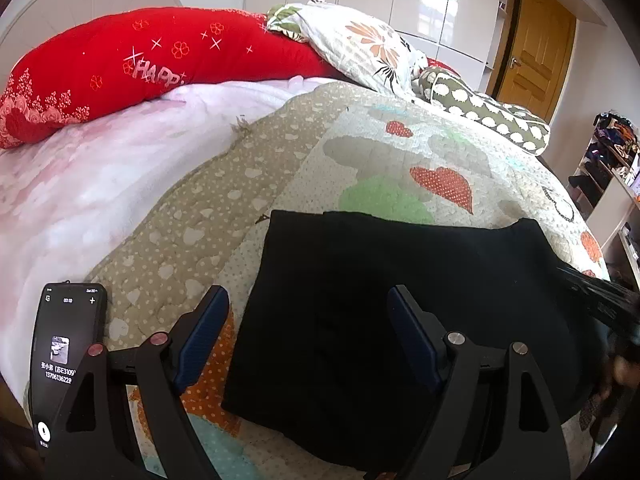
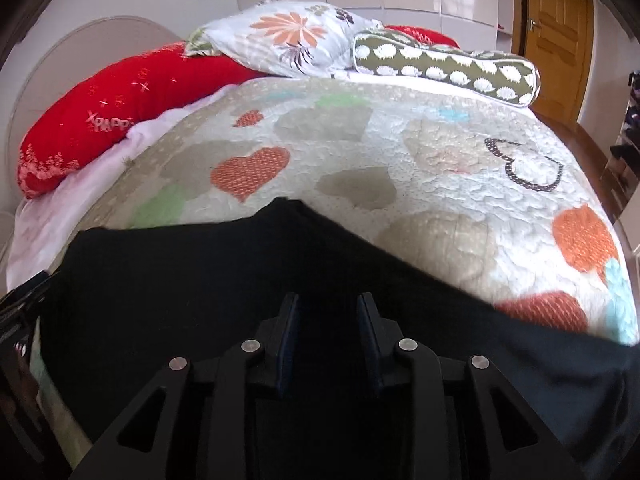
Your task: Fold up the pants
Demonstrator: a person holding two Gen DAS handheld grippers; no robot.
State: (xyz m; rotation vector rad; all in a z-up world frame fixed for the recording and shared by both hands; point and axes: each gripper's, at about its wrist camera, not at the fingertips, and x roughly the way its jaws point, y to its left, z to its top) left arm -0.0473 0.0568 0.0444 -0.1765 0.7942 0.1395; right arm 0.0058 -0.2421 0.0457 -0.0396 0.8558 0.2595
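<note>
The black pants [image 1: 380, 300] lie folded into a flat block on the heart-patterned quilt [image 1: 280, 168]. My left gripper [image 1: 308, 300] is open, wide apart, above the near left part of the pants and holds nothing. In the right wrist view the pants [image 2: 200, 280] fill the near field. My right gripper [image 2: 328, 304] is open with a narrower gap and hovers over the black cloth, empty. The right gripper also shows blurred at the right edge of the left wrist view [image 1: 600, 300].
A phone [image 1: 66, 352] with a lit screen lies on the quilt at the near left. A red pillow [image 1: 140, 64], a floral pillow [image 1: 360, 44] and a green bolster [image 1: 488, 116] lie at the bed's head. A wooden door [image 1: 536, 48] and a shelf [image 1: 608, 160] stand at right.
</note>
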